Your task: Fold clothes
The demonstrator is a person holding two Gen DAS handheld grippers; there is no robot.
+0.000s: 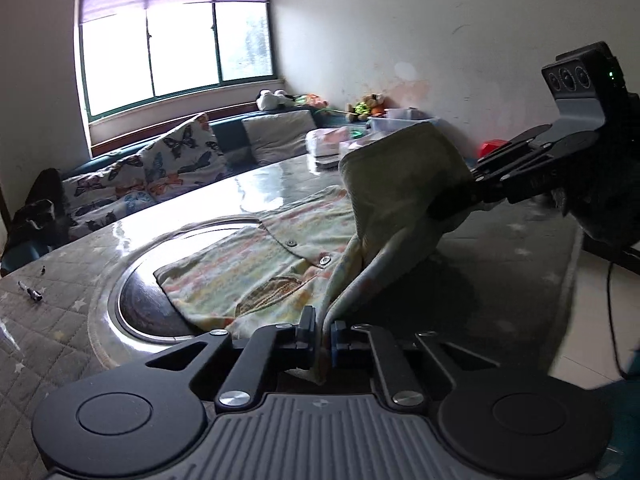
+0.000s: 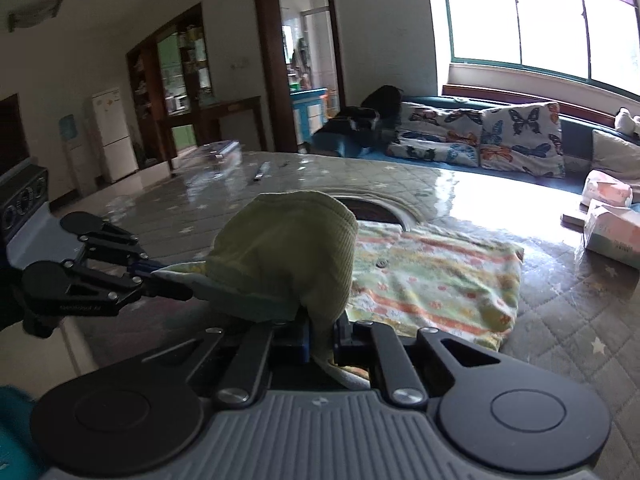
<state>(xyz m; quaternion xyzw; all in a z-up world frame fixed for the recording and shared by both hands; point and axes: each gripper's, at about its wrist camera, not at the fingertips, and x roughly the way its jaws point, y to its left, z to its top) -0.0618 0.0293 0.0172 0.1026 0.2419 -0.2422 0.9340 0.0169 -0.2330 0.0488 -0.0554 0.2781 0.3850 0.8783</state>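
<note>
The left gripper [image 1: 323, 340] is gripping the near edge of the garment [image 1: 256, 264], its jaws clenched on a fold of cloth that is rising between them. The right gripper [image 2: 320, 342] is likewise pinching the same garment, jaws closed on the green-backed cloth that is bulging up just ahead of them. Each gripper is showing in the other's view, the right one [image 1: 476, 184] entering from the right side, the left one [image 2: 160, 276] from the left, and the lifted portion is hanging between the two as a raised hood. The rest of the garment, a pale printed top with buttons [image 1: 325, 259], is lying flat on the table [image 1: 500, 264], stretching away from both jaws toward the window side, so the held edge is facing the flat part across its width. Judged from this, the lifted edge is being carried over the flat portion, and both hands are standing about equally near. The table is wearing a quilted star-print cover under a glossy sheet, with a round dark inset [image 1: 140, 292] partly under the garment. A pen [image 1: 30, 291] is lying far left, tissue packs [image 2: 612, 236] at the right, and a butterfly-print sofa [image 2: 480, 136] beneath the window [image 1: 176, 48].
</note>
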